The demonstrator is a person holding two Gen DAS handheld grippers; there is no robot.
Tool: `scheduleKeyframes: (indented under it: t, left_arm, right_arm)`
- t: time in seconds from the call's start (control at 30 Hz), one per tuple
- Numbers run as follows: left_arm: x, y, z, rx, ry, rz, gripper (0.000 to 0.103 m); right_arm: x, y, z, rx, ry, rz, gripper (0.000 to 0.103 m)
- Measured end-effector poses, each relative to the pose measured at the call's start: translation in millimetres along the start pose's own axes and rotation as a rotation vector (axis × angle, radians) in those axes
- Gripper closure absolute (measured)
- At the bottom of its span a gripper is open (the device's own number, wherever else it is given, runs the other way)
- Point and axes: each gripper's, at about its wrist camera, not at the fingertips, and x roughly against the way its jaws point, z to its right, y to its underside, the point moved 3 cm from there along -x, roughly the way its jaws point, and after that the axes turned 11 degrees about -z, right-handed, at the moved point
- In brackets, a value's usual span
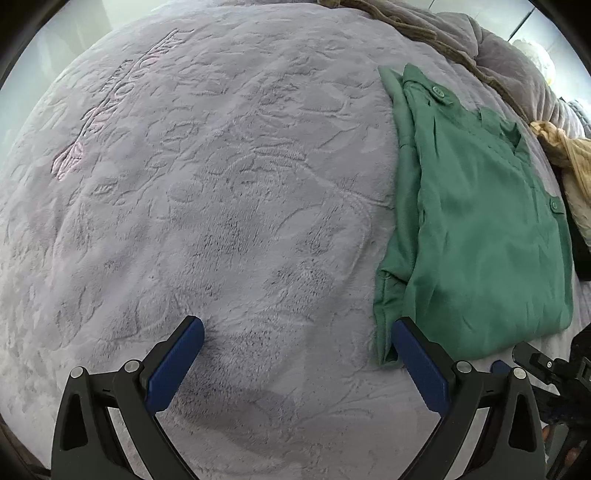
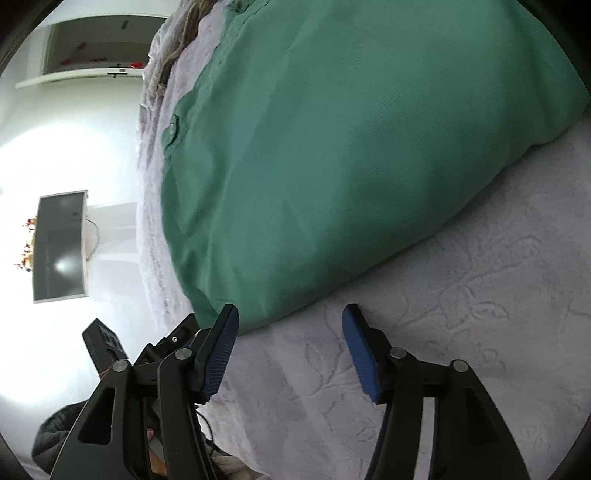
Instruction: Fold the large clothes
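Blue pads of my left tool (image 1: 297, 341) stand wide apart over the bed cover (image 1: 221, 192), nothing between them; the right-hand pad sits just beside the near left corner of the folded green garment (image 1: 480, 229), and I cannot tell whether it touches the cloth. My right tool (image 2: 290, 325) is released as well, its pads spread with only bed cover (image 2: 461, 332) in the gap, its left pad at the near edge of the green garment (image 2: 351, 147).

From the left wrist view the garment lies at about two o'clock, flat on the bed, folded to a long block whose axis runs from five o'clock up toward twelve, the buttoned tabs at the far end. Its right edge is partly cut by the lens rim. A brown cloth (image 1: 424, 33) and a yellow one (image 1: 565, 155) beyond it are only partly in view. From the right wrist view the garment's far end runs out of frame.
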Motion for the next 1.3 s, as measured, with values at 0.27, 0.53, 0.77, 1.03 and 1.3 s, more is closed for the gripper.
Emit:
scheduleKeyframes:
  t: [0.27,0.53,0.77,1.03,1.3]
  left_arm:
    - [9,-12,-1,0.015,0.131,0.017,0.001]
    - [8,-26,19,-0.012,0.248,-0.006,0.001]
    - [1,-46,41,-0.046,0.383,-0.056,0.001]
    - [-9,-89,90,-0.113,0.622,-0.142,0.001]
    - [-30,-91,129,-0.205,0.445,-0.172,0.028]
  right_arm:
    - [-8,-12,2,-0.062,-0.145,0.04,0.035]
    - [-21,-33,2,-0.173,-0.297,0.051,0.083]
    - [10,-44,-23,-0.1,-0.467,0.052,0.092]
    - [23,-47,-44,0.012,-0.421,0.024,0.092]
    - [13,-22,-35,0.117,-0.096,-0.061,0.088]
